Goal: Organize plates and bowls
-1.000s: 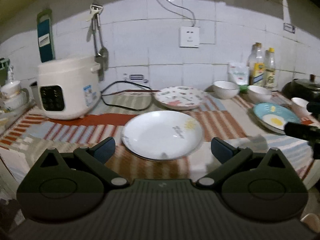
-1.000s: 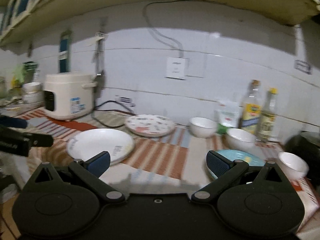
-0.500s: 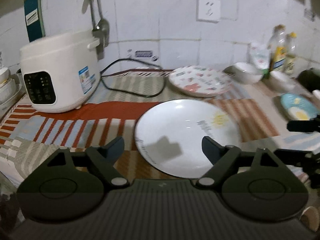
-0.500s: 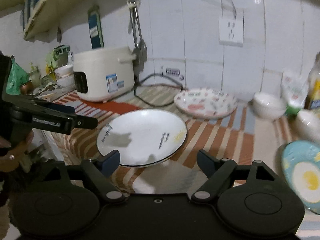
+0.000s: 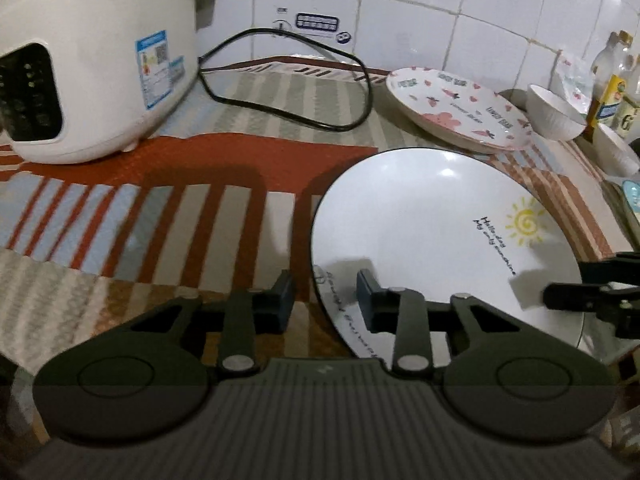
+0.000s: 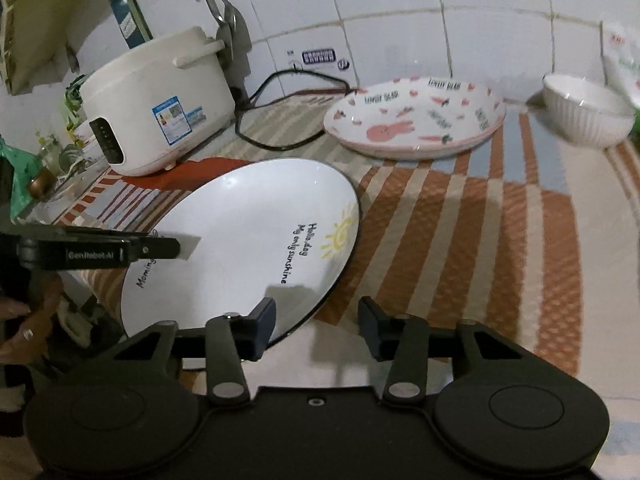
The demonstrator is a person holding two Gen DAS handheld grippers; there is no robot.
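A white plate with a sun drawing (image 5: 432, 236) lies on the striped cloth; it also shows in the right wrist view (image 6: 248, 248). My left gripper (image 5: 325, 300) straddles its left rim, jaws partly closed with the rim between them. My right gripper (image 6: 316, 322) straddles its right rim the same way. Neither clearly pinches the plate. A pink-patterned plate (image 5: 456, 108) lies behind, also in the right wrist view (image 6: 416, 124). A white bowl (image 6: 586, 114) stands at the far right, also in the left wrist view (image 5: 554, 112).
A white rice cooker (image 5: 92, 64) stands at the back left, its black cord (image 5: 288, 112) looping over the cloth. Bottles (image 5: 612, 80) and another bowl (image 5: 616, 152) stand at the far right by the tiled wall. Utensils (image 6: 220, 4) hang above the cooker.
Both grippers have moved down and in to the sun plate's opposite rims. Their jaws have narrowed from wide open to a small gap around the rim.
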